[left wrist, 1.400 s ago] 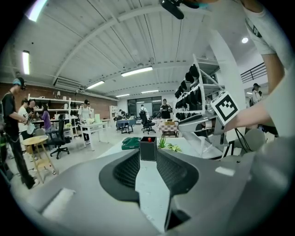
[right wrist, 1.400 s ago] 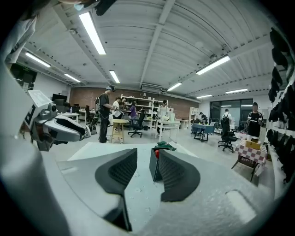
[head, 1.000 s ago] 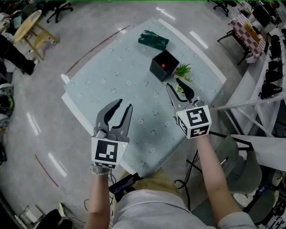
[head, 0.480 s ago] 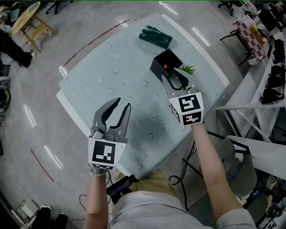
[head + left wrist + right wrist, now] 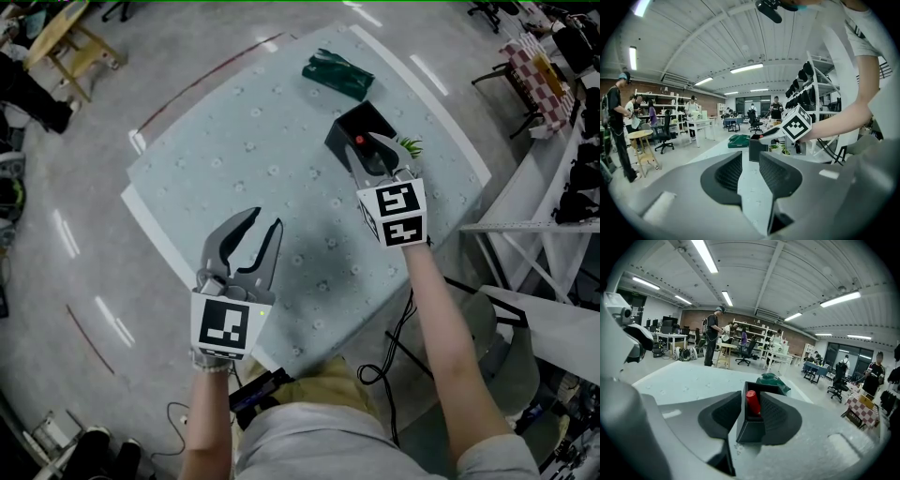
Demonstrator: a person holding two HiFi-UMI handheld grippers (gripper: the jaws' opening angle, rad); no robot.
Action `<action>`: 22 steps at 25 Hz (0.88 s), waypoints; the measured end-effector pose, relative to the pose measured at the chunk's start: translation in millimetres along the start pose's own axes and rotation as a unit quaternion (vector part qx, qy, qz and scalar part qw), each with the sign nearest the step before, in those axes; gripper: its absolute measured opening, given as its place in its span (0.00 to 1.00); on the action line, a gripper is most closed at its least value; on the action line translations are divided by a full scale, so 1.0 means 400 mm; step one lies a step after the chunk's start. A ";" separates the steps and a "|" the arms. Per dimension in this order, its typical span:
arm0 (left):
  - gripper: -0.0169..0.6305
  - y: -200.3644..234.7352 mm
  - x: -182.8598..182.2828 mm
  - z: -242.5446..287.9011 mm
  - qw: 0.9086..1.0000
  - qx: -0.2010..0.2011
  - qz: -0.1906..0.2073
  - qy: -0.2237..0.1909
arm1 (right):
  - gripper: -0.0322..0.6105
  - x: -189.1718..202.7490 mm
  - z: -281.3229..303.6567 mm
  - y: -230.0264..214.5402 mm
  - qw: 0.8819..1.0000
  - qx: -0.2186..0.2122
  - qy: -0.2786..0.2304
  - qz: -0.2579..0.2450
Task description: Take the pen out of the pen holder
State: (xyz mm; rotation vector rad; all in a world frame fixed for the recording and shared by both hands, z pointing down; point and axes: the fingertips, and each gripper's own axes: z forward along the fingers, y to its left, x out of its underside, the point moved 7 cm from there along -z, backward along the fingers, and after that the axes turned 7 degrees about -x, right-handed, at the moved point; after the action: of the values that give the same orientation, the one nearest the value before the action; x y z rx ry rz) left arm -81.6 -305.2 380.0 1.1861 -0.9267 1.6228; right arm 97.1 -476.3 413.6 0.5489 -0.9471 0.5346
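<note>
**Head view.** The pen holder [image 5: 349, 129] is a black, square, open-topped box on the pale table [image 5: 234, 150]. It stands towards the table's far right part. The pen [image 5: 359, 142] shows only as a red tip inside it. The right gripper [image 5: 373, 157] reaches over the holder's near side with its jaws wide. A small green plant [image 5: 411, 146] lies just beside the holder, towards the table's right edge. A dark green bundle [image 5: 337, 76] lies further off, near the far edge and apart from the holder. The left gripper [image 5: 265, 221] hangs over the near part of the table, well apart from the holder, with its jaws parted and empty. Between the two grippers and out to the left the table is bare.

**Left gripper view.** The left gripper [image 5: 750, 161] has a clear gap between its pads, and only table shows through it. Far ahead stands the pen holder [image 5: 757, 150] with the right gripper [image 5: 764, 137] at its top. The bundle [image 5: 739, 140] lies to its left and the plant [image 5: 780, 149] to its right.

**Right gripper view.** The right gripper [image 5: 751, 414] has just been closing a little, yet its jaws are still wide. The pen holder [image 5: 749, 430] stands between them, one corner turned to the camera. The pen [image 5: 752, 402] is a red, round-ended stick leaning inside it. The pads flank the holder, and I see no pad pressing on the pen. Beyond lie the bundle [image 5: 774, 381] and, to the left, open table [image 5: 684, 380].
</note>
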 end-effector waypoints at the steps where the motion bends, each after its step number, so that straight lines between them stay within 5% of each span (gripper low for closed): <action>1: 0.20 0.001 0.000 0.000 1.000 0.000 0.000 -0.001 | 0.22 0.001 0.002 -0.001 1.000 0.002 0.000 0.000; 22: 0.20 0.007 -0.012 -0.049 1.000 0.000 0.008 -0.008 | 0.15 -0.021 -0.047 -0.006 0.998 0.029 -0.035 0.042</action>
State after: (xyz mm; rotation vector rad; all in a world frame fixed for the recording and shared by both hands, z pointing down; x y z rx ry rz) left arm -89.2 -289.3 370.1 1.1949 -0.9488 1.6280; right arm 105.8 -467.6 396.9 0.5854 -1.0259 0.6228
